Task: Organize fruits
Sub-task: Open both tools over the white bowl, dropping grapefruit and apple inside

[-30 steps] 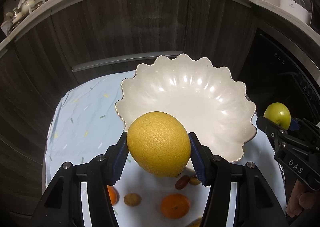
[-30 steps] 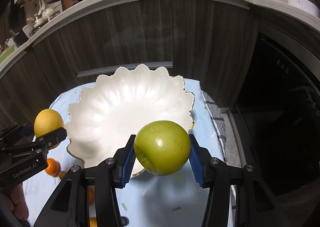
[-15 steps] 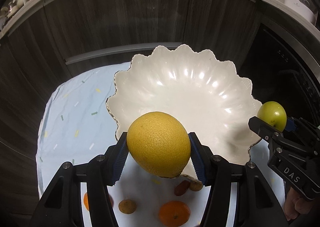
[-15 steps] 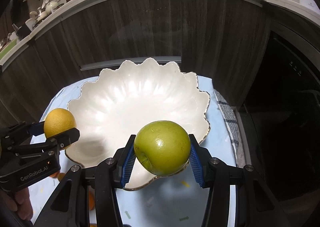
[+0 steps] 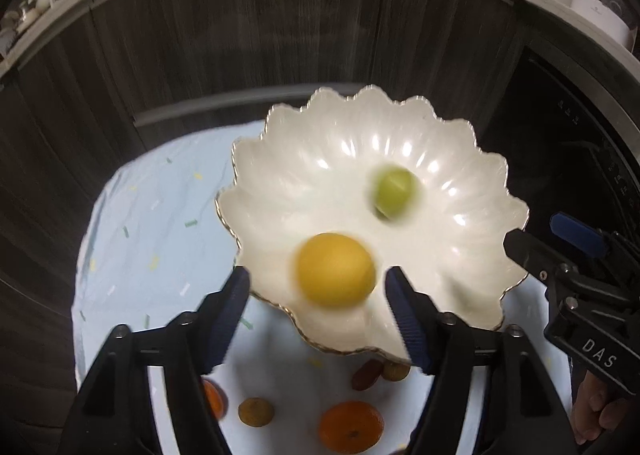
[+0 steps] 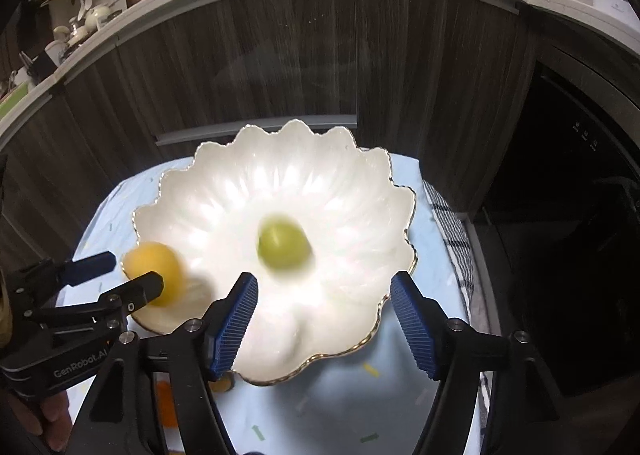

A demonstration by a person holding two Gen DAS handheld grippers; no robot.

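Note:
A white scalloped bowl [image 5: 460,159] [image 6: 360,175] stands on a pale blue cloth. A yellow citrus fruit [image 5: 335,269] [image 6: 154,265], blurred, drops free into the bowl's near left side. A green apple [image 5: 394,189] [image 6: 282,243], also blurred, falls loose toward the bowl's middle. My left gripper [image 5: 318,309] [image 6: 120,275] hangs over the bowl's near rim with its jaws opening and no pad touching the citrus. My right gripper [image 6: 324,319] [image 5: 552,235] is over the bowl's right rim, jaws opening, with nothing between them.
On the cloth in front of the bowl lie an orange [image 5: 351,426], a second orange [image 5: 214,399], a small brown fruit [image 5: 256,411] and dark red dates [image 5: 366,369]. Dark wooden cabinets [image 6: 280,55] rise behind, with a checked towel [image 6: 448,231] to the right.
Both grippers have spread their jaws and let go of their fruit. The citrus and the apple have left the pads and fallen into the bowl.

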